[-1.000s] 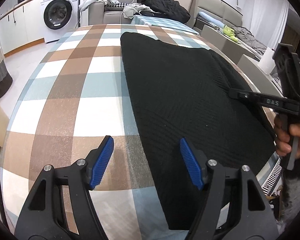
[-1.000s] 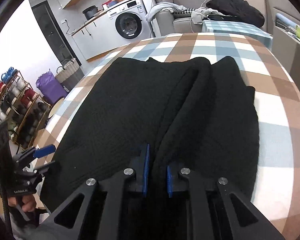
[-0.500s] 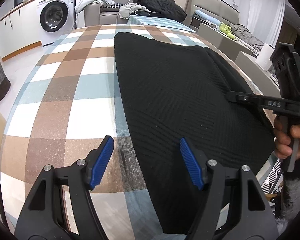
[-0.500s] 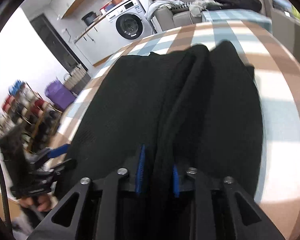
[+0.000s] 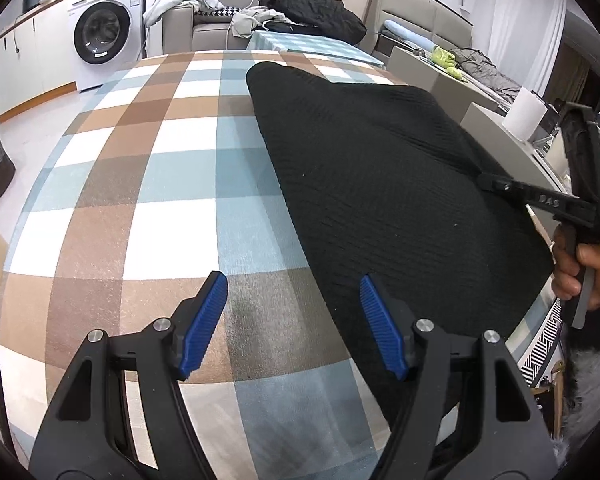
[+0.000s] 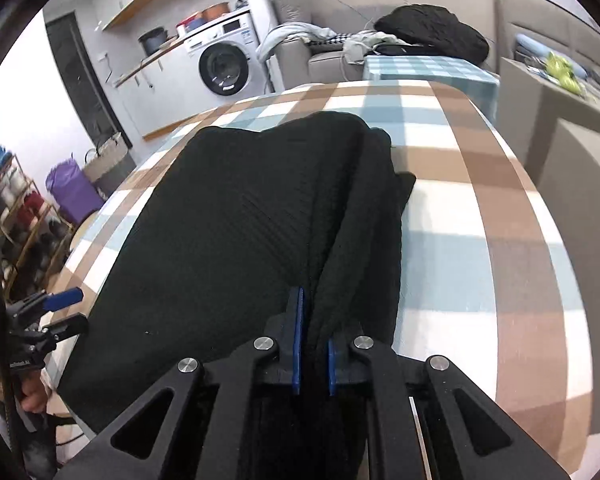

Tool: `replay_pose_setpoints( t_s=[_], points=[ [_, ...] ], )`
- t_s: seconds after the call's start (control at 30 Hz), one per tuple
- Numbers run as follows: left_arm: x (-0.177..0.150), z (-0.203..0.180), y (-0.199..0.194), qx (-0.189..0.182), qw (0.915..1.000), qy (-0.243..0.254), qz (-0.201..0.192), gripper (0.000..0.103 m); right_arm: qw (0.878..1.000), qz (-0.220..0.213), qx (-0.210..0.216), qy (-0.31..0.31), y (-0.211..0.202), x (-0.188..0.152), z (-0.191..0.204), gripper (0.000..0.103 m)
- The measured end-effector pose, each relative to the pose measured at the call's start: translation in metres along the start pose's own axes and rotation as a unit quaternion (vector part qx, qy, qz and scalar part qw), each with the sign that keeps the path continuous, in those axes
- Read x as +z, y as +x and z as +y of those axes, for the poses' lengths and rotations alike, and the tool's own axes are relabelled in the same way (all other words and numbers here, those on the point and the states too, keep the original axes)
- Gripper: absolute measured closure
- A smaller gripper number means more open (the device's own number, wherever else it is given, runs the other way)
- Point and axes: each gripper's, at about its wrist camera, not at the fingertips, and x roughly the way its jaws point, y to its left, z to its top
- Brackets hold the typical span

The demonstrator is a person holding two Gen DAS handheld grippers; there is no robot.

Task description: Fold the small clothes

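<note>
On the worktop (image 5: 140, 184) covered in a brown, blue and white checked cloth, the black ribbed knit garment (image 5: 380, 184) lies spread flat across the right half, with only its right edge gathered into a raised ridge, so the fold looks barely begun and most of it is left to do. The left gripper (image 5: 292, 312) hovers with its blue pads wide apart over the garment's near left edge, holding nothing. The right gripper (image 6: 312, 344) is closing, nearly shut, its blue pads pinching that bunched right edge.
</note>
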Motion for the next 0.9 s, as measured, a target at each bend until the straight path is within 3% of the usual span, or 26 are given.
replay_pose_setpoints(
  t_s=[0.1,0.2,0.33,0.47,0.53,0.57,0.6,0.63,0.73,0.77,0.83,0.9],
  points=[
    [0.000,0.000,0.000,0.001,1.0000,0.000,-0.001,0.037,0.999,-0.033,0.019,-0.004,-0.019,0.002,0.004,0.095],
    [-0.001,-0.001,0.003,-0.001,1.0000,0.002,0.002,0.037,0.998,-0.059,0.008,-0.025,-0.037,0.001,0.009,0.095],
    [-0.002,-0.002,0.007,-0.011,0.9999,-0.004,0.009,0.037,0.999,0.008,-0.031,-0.002,-0.010,-0.003,-0.009,0.093],
    [-0.001,-0.006,0.013,-0.032,0.9992,-0.012,0.018,0.037,0.999,0.012,0.025,0.046,-0.023,-0.018,-0.029,0.089],
    [-0.001,-0.010,0.016,-0.034,0.9993,-0.010,0.015,0.037,0.997,0.011,0.048,0.058,-0.031,-0.029,-0.032,0.075],
    [0.000,-0.013,0.018,-0.034,0.9993,-0.005,0.016,0.037,0.996,0.013,0.062,0.062,-0.033,-0.035,-0.032,0.073],
    [0.000,-0.016,0.019,-0.034,0.9993,0.001,0.016,0.041,0.995,0.012,0.068,0.066,-0.037,-0.042,-0.032,0.073],
    [0.000,-0.019,0.020,-0.037,0.9992,0.005,0.015,0.054,0.995,0.010,0.072,0.069,-0.039,-0.046,-0.032,0.073],
    [0.001,-0.029,0.024,-0.031,0.9991,0.025,0.011,0.075,0.995,0.001,0.072,0.063,-0.044,-0.053,-0.030,0.073],
    [0.002,-0.031,0.024,-0.025,0.9991,0.033,0.008,0.077,0.996,0.003,0.067,0.058,-0.042,-0.055,-0.025,0.074],
    [0.002,-0.032,0.023,-0.021,0.9990,0.039,0.007,0.080,0.997,0.004,0.063,0.049,-0.039,-0.057,-0.018,0.088],
    [0.001,-0.026,0.021,-0.016,0.9993,0.033,0.004,0.081,0.998,0.001,0.050,0.039,-0.038,-0.061,-0.008,0.090]
  ],
)
